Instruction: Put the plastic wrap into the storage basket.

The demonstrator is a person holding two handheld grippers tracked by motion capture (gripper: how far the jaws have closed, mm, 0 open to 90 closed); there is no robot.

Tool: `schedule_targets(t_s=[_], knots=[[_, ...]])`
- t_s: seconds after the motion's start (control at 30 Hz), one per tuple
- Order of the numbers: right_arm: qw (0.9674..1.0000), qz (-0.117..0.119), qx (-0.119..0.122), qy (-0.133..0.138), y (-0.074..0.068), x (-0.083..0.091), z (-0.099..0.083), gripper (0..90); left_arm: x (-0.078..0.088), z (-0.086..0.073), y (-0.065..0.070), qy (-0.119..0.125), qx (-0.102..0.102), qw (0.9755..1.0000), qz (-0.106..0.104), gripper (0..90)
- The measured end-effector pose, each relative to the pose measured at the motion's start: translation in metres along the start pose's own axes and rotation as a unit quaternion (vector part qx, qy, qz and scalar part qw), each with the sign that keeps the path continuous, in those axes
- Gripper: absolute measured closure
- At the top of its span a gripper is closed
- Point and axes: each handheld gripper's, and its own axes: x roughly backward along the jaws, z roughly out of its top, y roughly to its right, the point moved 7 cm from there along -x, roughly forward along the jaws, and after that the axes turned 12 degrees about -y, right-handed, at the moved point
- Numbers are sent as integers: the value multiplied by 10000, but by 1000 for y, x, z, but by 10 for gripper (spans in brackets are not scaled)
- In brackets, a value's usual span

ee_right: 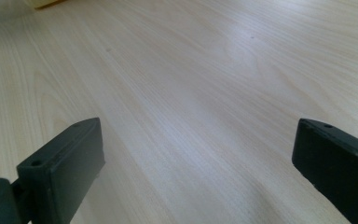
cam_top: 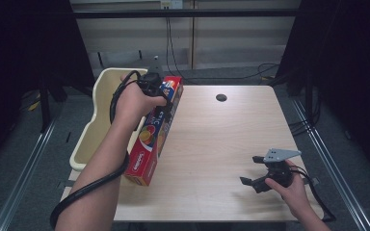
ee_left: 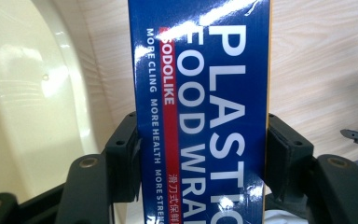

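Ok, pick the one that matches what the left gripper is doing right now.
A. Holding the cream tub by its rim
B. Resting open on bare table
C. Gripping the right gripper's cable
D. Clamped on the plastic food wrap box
D: in the left gripper view the left gripper has its jaws pressed against both sides of the plastic food wrap box, and the high view shows that box held at the table's left edge.

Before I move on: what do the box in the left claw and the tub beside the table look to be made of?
Box: probably glossy printed cardboard, given its sharp edges and glare streaks. Tub: seemingly smooth cream plastic, with rounded moulded walls and soft highlights.
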Motion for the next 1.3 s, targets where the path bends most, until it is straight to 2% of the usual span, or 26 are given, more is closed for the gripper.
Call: schedule_targets(t_s=[0.4,0.5,0.8,0.83,1.3], knots=[[10000,5,19,-10,0,-1,0,22,16,-3,-11,111,169,9998,-6,397],[10000,4,15,-9,0,-1,0,22,18,-3,-13,136,159,9998,-2,397],[10000,-8,16,-1,0,0,0,22,24,-3,-19,288,300,9991,39,396],[10000,-3,11,10,0,0,0,22,25,-4,-20,272,241,9993,51,397],[10000,-14,27,4,0,0,0,22,35,-7,-32,380,401,9984,92,396]])
